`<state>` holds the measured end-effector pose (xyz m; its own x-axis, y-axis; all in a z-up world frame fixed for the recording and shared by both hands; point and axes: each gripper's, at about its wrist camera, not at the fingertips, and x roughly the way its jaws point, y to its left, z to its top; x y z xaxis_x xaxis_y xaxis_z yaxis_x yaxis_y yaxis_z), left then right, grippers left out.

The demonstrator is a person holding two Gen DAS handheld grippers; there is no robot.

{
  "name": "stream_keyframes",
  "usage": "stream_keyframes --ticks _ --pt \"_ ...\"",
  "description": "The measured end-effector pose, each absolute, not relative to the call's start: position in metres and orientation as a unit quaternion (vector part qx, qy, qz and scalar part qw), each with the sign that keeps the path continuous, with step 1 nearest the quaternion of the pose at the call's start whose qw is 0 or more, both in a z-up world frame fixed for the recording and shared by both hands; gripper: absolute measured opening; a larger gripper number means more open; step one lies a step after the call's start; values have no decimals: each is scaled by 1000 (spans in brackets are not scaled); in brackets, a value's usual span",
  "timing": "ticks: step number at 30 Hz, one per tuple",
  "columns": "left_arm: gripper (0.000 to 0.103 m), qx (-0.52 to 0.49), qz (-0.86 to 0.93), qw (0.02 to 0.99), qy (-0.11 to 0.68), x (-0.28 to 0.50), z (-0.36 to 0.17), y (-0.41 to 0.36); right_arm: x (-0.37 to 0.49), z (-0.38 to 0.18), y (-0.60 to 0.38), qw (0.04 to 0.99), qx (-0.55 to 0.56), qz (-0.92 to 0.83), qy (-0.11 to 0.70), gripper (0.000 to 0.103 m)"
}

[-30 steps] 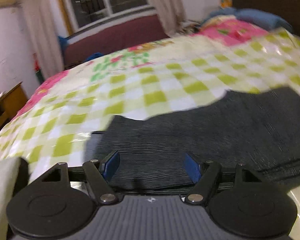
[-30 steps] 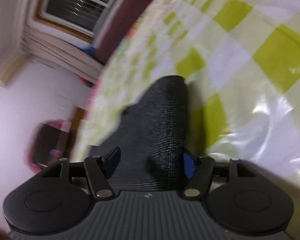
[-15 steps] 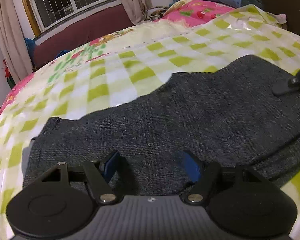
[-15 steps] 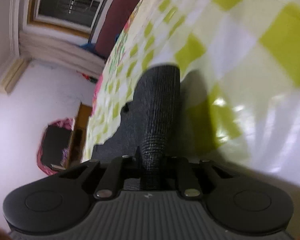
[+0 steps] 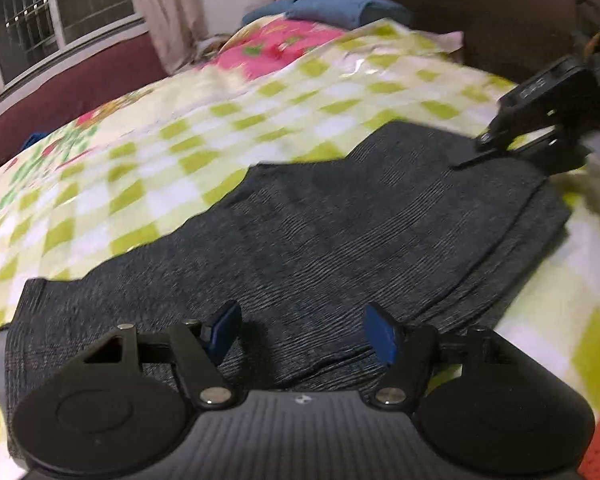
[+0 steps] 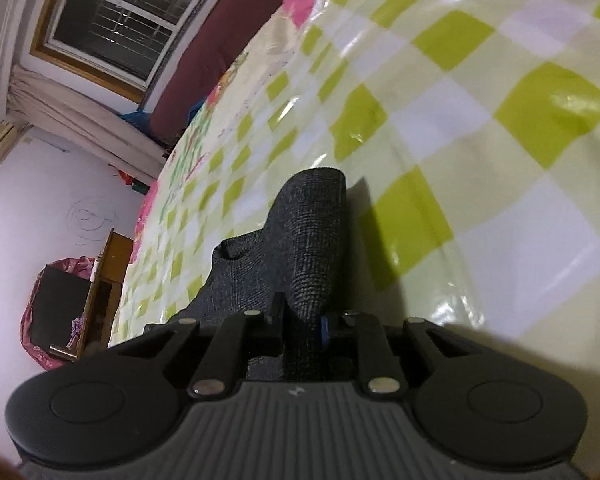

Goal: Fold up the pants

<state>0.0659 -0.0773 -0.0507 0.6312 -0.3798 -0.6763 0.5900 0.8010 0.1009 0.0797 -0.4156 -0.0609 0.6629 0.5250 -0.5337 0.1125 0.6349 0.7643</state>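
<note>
The dark grey pants (image 5: 320, 232) lie flat on a bed covered with a green-and-white checked sheet (image 5: 148, 184), folded lengthwise with layered edges at the right. My left gripper (image 5: 302, 330) is open and hovers just above the near edge of the pants, blue pads apart. My right gripper (image 6: 302, 326) is shut on a bunched fold of the pants (image 6: 308, 240), which rises between its jaws. The right gripper also shows at the far right of the left wrist view (image 5: 540, 120), at the pants' far end.
A window with curtains (image 5: 60, 28) and a maroon sofa (image 5: 80, 96) stand behind the bed. Blue and pink bedding (image 5: 332, 12) lies at the bed's head. A wooden cabinet (image 6: 104, 280) and a pink-lined bin (image 6: 52, 312) stand beside the bed.
My right gripper closed on the fold of the pants and holds it. My left gripper stayed open while its view swung right over the pants.
</note>
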Motion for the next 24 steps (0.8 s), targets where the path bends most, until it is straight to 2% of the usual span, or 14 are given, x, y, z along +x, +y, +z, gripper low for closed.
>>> stream_keyframes --ticks 1,2,4,6,8,10,12,19,22,24 --pt "80 157 -270 892 325 65 -48 -74 80 -62 -413 813 411 128 391 31" --pt "80 155 -261 899 315 64 -45 -69 82 -63 -409 811 414 131 391 51" --pt "80 147 -239 911 302 65 -42 -56 89 -67 -397 812 406 140 395 66" --pt "80 138 -205 922 297 70 -41 -38 96 -68 -384 823 377 115 409 56" --pt "80 128 -171 930 300 72 -39 -17 101 -68 -376 826 358 89 427 22" --pt "87 125 -153 923 331 80 -45 3 102 -66 -378 824 363 77 428 16" --pt "88 126 -162 908 364 82 -58 16 100 -60 -379 831 353 66 424 15" --pt "87 98 -188 923 321 73 -37 13 103 -25 -349 862 273 56 424 13" --pt "87 125 -203 920 313 80 -41 -9 101 9 -326 883 205 70 416 13" --pt "87 149 -212 905 337 89 -55 -25 101 32 -304 891 171 87 411 13"
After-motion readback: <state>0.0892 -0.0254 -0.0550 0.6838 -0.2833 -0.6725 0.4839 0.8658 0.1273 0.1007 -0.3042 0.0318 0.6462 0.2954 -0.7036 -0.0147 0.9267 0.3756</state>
